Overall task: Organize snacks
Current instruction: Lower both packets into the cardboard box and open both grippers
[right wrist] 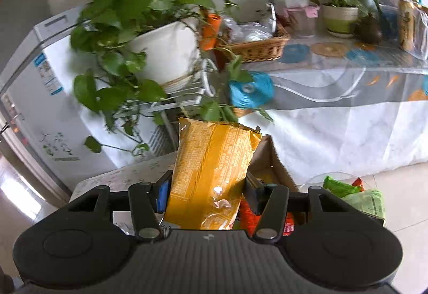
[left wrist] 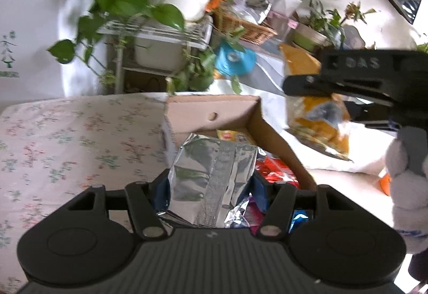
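silver bag (left wrist: 211, 176): shiny foil, crinkly, like a mirror.
yellow bag (right wrist: 211, 176): smooth plastic film, glossy, with bright spots of light.
box (left wrist: 211, 113): brown cardboard, dull and a bit rough.
left gripper (left wrist: 211, 187): black plastic, matt, with fine ribs on its body.
right gripper (right wrist: 206, 192): the same matt black plastic.
basket (right wrist: 256, 49): woven wicker, bumpy.
big plant pot (right wrist: 165, 50): white, smooth, a little shiny.
flowered cover (left wrist: 67, 133): soft cloth, not shiny.
table cover (right wrist: 334, 85): clear, shiny plastic sheet over cloth.
floor (right wrist: 406, 181): pale, glossy tiles.
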Available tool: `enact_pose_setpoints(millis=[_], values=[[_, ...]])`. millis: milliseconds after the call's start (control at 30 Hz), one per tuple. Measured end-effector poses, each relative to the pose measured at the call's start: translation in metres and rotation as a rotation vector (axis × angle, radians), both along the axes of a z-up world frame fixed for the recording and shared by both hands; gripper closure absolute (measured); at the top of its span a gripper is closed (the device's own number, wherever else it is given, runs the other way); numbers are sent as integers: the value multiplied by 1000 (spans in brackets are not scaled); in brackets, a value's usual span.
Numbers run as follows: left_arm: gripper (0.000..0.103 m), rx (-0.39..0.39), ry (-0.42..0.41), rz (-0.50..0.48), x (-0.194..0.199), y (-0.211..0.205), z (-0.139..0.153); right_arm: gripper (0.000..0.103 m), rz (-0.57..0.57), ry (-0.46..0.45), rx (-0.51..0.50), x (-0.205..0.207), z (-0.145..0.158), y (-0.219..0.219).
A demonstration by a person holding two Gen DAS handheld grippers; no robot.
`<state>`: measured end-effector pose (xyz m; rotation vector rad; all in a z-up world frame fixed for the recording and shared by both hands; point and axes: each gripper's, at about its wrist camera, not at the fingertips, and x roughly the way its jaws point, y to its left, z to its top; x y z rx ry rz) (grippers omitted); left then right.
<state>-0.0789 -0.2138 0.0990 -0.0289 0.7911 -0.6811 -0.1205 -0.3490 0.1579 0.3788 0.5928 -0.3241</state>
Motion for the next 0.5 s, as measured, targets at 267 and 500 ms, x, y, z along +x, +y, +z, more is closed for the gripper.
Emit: enact_pose_setpoints(millis=[267, 500], values=[[42, 25, 18, -52, -2, -36, -11, 43, 7, 6, 13, 5, -5, -7], [42, 65, 26, -74, 3, -51, -20, 42, -2, 18, 18, 14, -11, -13]])
